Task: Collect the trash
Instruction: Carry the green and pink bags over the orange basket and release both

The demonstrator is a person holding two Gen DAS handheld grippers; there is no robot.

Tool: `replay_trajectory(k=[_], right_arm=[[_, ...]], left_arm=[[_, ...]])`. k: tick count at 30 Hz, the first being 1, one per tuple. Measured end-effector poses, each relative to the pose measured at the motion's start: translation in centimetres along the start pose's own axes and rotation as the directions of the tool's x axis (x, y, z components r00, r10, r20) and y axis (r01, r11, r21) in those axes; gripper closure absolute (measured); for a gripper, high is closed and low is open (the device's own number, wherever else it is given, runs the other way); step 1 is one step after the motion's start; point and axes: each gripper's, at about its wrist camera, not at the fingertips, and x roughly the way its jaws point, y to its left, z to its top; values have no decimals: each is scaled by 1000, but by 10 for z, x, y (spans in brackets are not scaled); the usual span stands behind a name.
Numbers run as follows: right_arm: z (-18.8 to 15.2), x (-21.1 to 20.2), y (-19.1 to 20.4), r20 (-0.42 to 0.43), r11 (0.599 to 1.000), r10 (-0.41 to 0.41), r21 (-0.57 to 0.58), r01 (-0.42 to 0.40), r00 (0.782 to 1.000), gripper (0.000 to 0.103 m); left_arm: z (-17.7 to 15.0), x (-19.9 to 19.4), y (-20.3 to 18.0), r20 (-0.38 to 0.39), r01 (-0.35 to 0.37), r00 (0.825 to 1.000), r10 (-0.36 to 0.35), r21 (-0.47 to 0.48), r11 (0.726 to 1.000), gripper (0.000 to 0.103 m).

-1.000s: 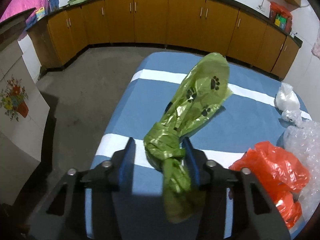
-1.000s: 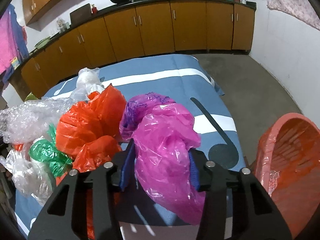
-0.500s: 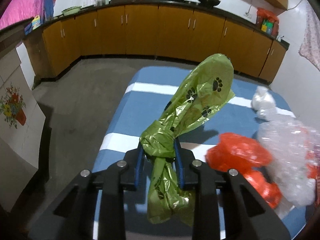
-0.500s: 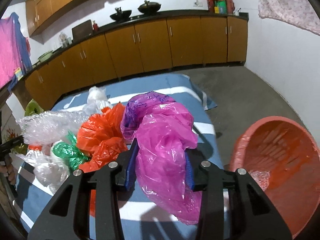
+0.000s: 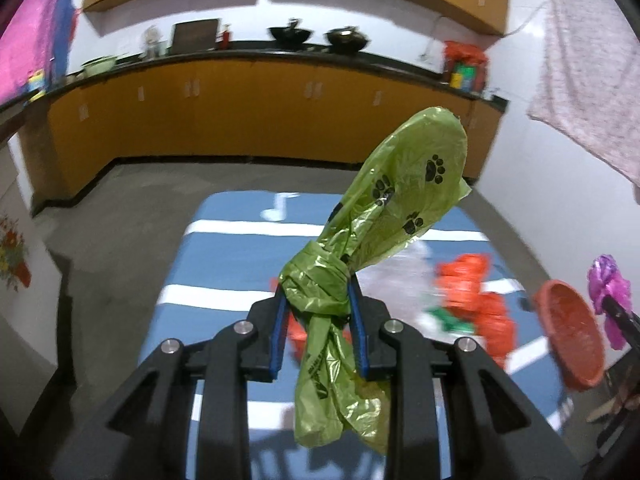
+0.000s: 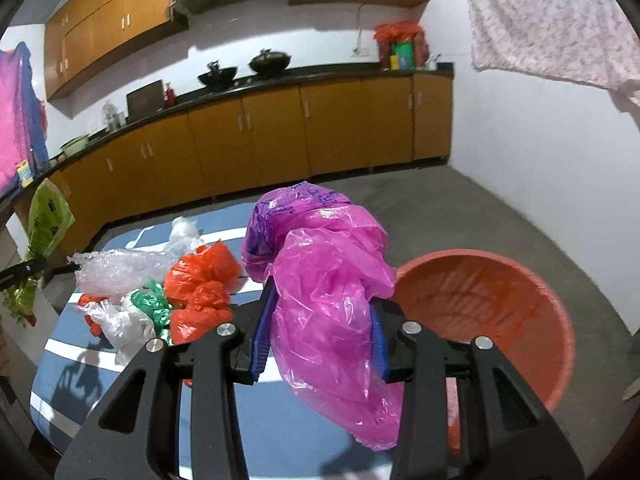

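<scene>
Left gripper point(image 5: 318, 312): clamped on the knot of the green paw-print bag point(image 5: 384, 216), which was raised above the blue striped table point(image 5: 224, 264); its puffed end rose ahead of the fingers, its tail hung below.
Right gripper point(image 6: 320, 332): squeezed around the pink bag point(image 6: 332, 280), held above the table's edge, just left of the red basket point(image 6: 500, 300).
Remaining heap: orange bags point(image 6: 200, 292), clear plastic point(image 6: 120, 268) lay on the table.

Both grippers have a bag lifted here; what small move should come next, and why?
Probably swing the right gripper a little to its right, over the red basin, and let go there. Its jaws are shut on the pink bag, which hangs clear of the table beside the basin's rim.
</scene>
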Motion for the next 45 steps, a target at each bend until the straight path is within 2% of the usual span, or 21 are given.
replay_trajectory(k=[9, 18, 36, 45], right_arm=[[-6, -42, -37, 39, 994, -104, 35, 103, 994, 62], [-16, -54, -67, 41, 983, -167, 78, 164, 985, 62], [-25, -39, -111, 6, 967, -212, 149, 208, 977, 62], [-29, -29, -128, -6, 956, -225, 190, 222, 974, 62]], left_arm=[[-11, -22, -94, -3, 158, 987, -159, 111, 981, 75], [-30, -19, -167, -33, 257, 966, -255, 175, 950, 75], [-56, 20, -278, -139, 375, 926, -351, 233, 897, 75], [-67, 47, -313, -201, 407, 909, -365, 236, 883, 75]])
